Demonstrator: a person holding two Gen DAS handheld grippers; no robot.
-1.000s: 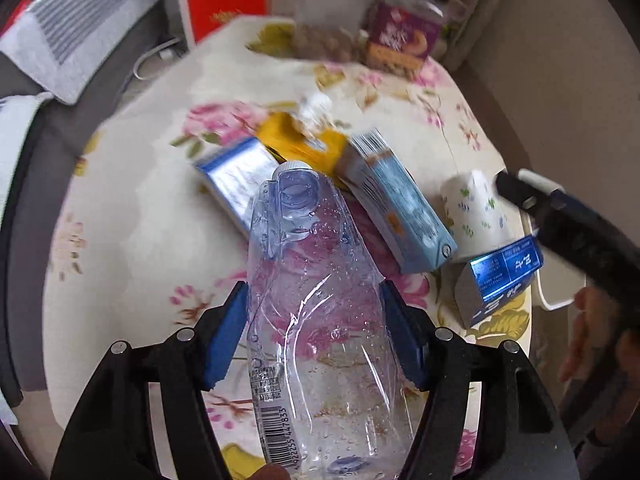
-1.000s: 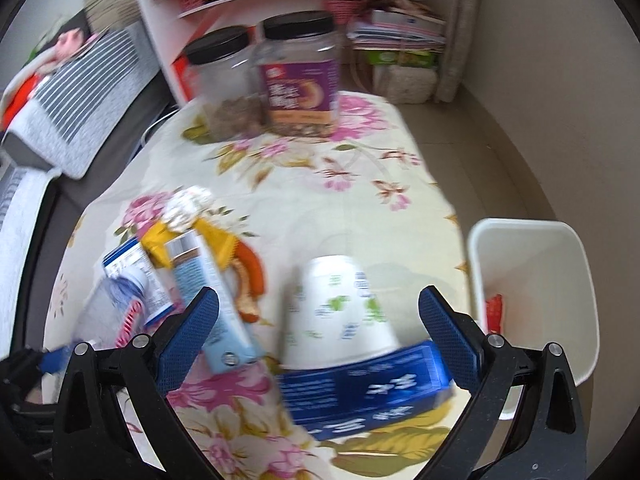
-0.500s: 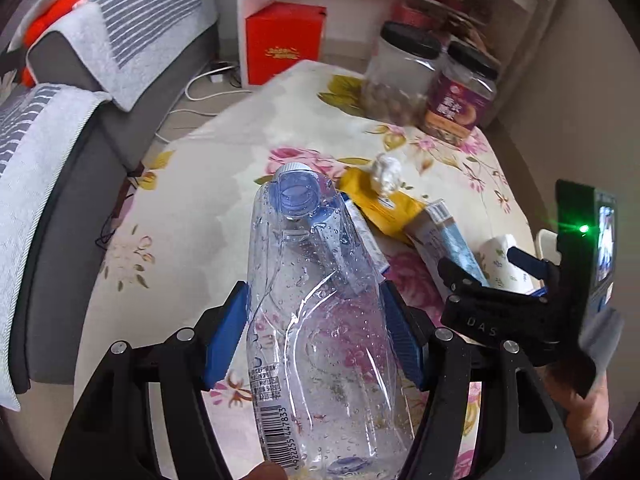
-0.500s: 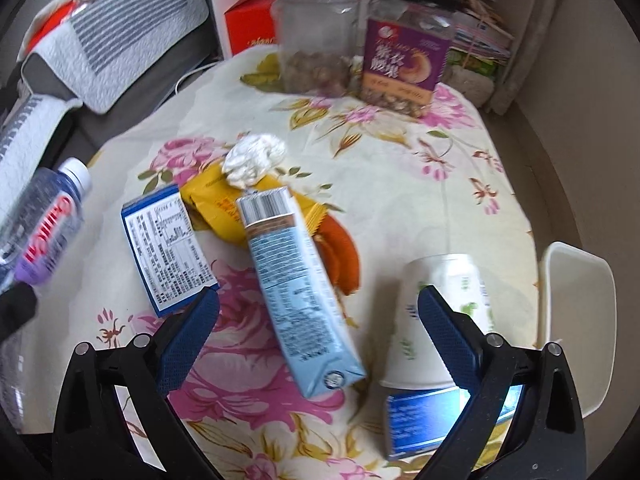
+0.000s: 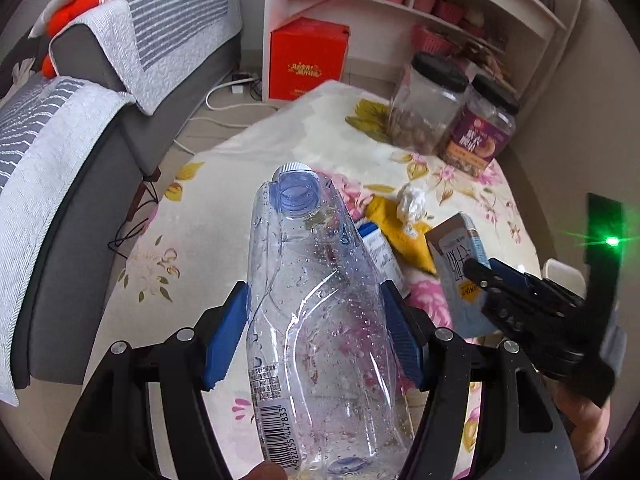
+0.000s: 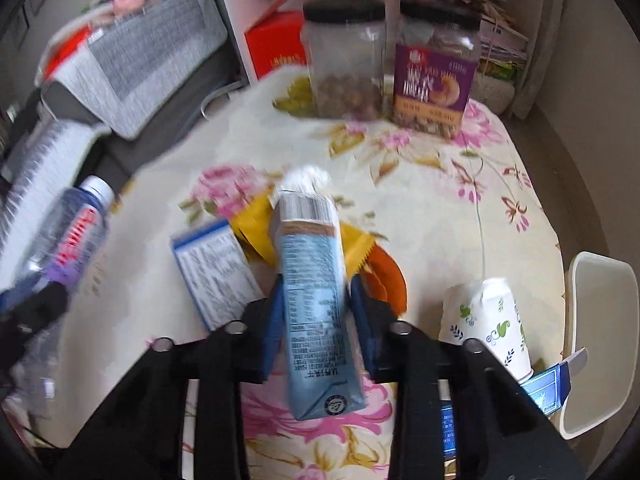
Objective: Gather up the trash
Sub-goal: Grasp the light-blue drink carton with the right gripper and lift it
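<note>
Two trash items in grip, both held above the floral table point(image 6: 460, 184).
Left gripper point(image 5: 314, 340) clamps a crushed clear bottle point(image 5: 320, 312); right gripper point(image 6: 316, 320) clamps a blue carton point(image 6: 312, 280). Paper cup point(image 6: 486, 324) lies right of the right tongs, white bin point(image 6: 600, 332) further right. Step: pickup; next is likely carrying both to the bin.

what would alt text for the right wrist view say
The right hand-held gripper is closed on a light blue drink carton above a floral tablecloth. Around it lie a yellow wrapper, a blue-and-white box and a tipped paper cup, with two black-lidded jars at the far edge.
</note>
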